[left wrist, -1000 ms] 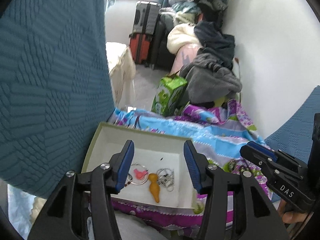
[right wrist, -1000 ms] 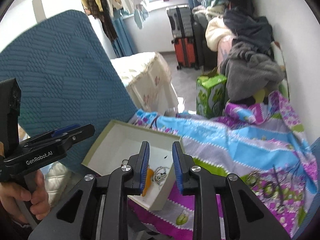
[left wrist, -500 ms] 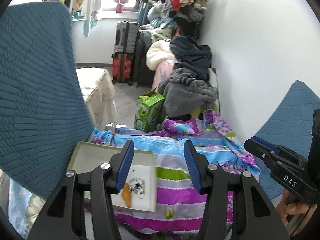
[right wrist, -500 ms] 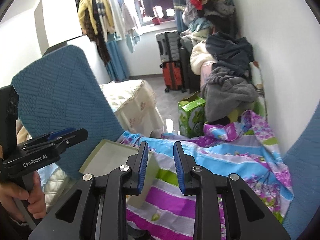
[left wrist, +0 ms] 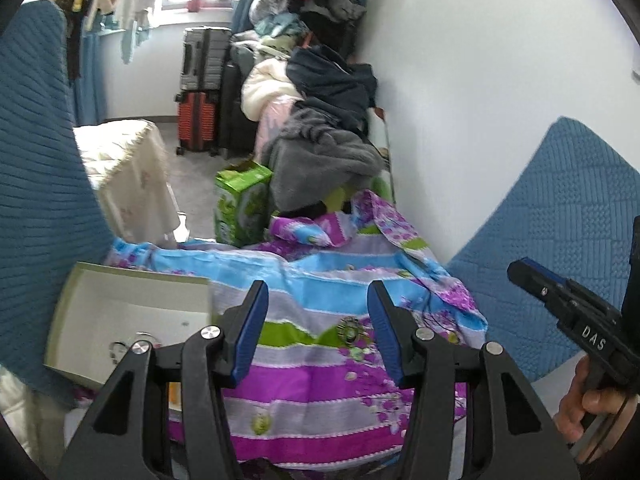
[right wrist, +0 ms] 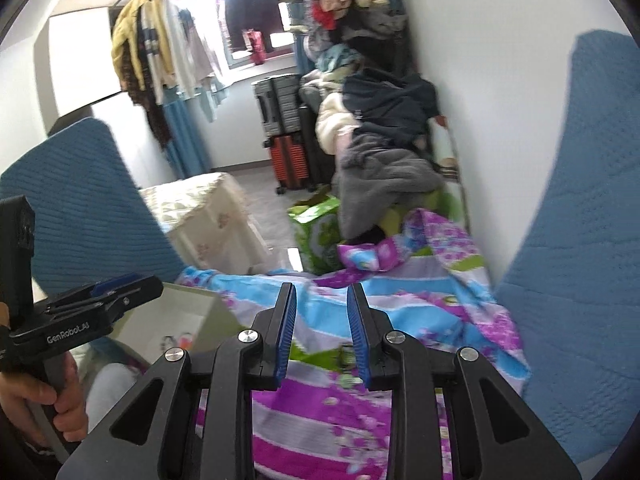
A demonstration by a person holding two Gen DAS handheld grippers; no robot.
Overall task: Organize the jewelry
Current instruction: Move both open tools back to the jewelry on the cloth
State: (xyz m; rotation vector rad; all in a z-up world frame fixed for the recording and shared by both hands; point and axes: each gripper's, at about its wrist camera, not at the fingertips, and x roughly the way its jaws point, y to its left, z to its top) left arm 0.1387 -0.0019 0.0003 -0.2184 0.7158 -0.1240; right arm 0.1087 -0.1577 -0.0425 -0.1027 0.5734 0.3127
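A shallow white box (left wrist: 120,304) with an olive rim lies on the striped purple, blue and green cloth (left wrist: 320,368); a ring-shaped piece of jewelry (left wrist: 116,348) shows inside it, partly hidden by my left gripper. The box also shows in the right wrist view (right wrist: 180,320). My left gripper (left wrist: 316,332) is open and empty above the cloth, right of the box. My right gripper (right wrist: 320,332) is open and empty over the cloth. A small metallic jewelry piece (left wrist: 350,330) lies on the cloth between the left fingers.
Blue textured cushions stand at the left (left wrist: 36,184) and right (left wrist: 560,248). A green carton (left wrist: 240,208), a pile of clothes (left wrist: 324,152), suitcases (left wrist: 200,92) and a white wall (left wrist: 480,100) lie beyond the cloth. A cream-covered table (right wrist: 204,216) is at the left.
Both grippers have pulled back and up from the box and swung right. The box has slid to the left of both views and the right gripper has opened wider.
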